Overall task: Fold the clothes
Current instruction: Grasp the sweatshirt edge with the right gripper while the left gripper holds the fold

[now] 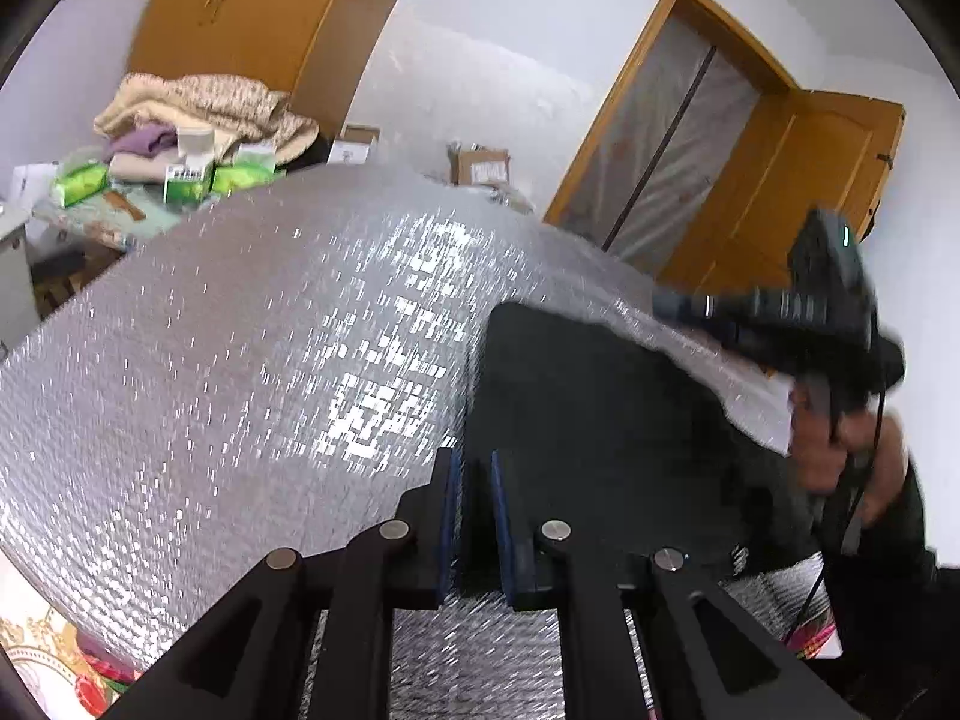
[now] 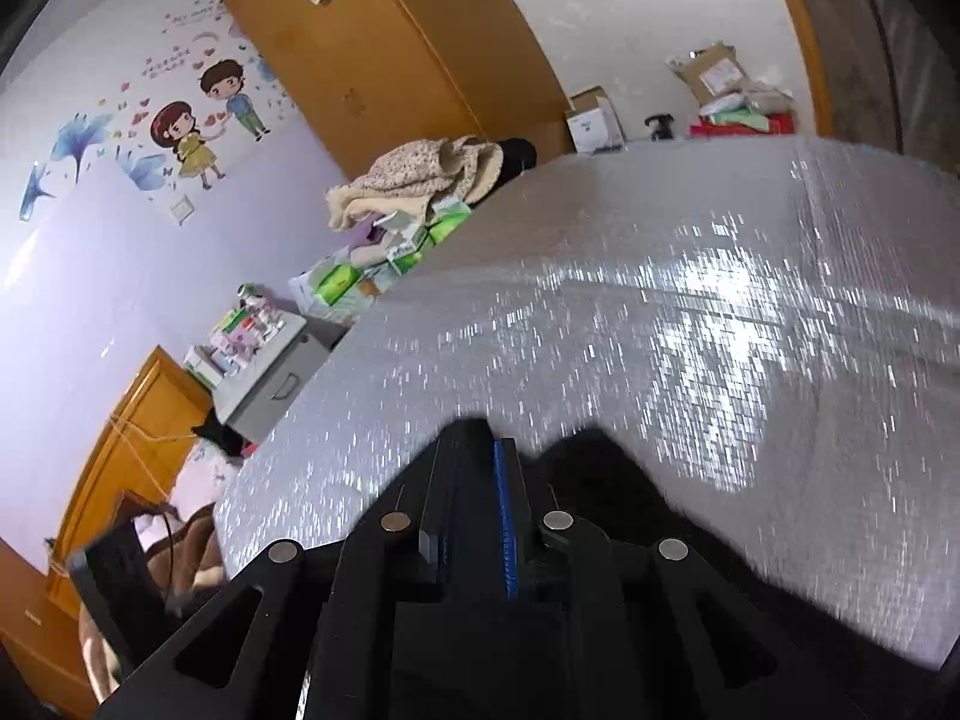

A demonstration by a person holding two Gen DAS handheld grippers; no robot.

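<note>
Left wrist view: the left claw (image 1: 477, 480) is seen with its blue pads drawn to a narrow gap, and the near edge of the dark garment (image 1: 600, 420) appears to be pinched between them. The garment lies spread on the silver quilted cover (image 1: 240, 360), extending ahead and to the right of this claw. Its long axis appears to run away from the camera toward the far right. At the far right edge, the other device is held in a hand (image 1: 840, 444) above the garment's far side; it is blurred, so its jaw state cannot be read here.

Right wrist view: the right claw (image 2: 480, 468) is shown with its pads nearly together. Dark fabric is seen immediately right of and beneath its fingers, but whether cloth is actually clamped cannot be told. The silver cover stretches ahead, empty of clothing.

Judgement: each claw is placed at an opposite end of the garment, so a fold would be made by carrying one edge over toward the other.
</note>
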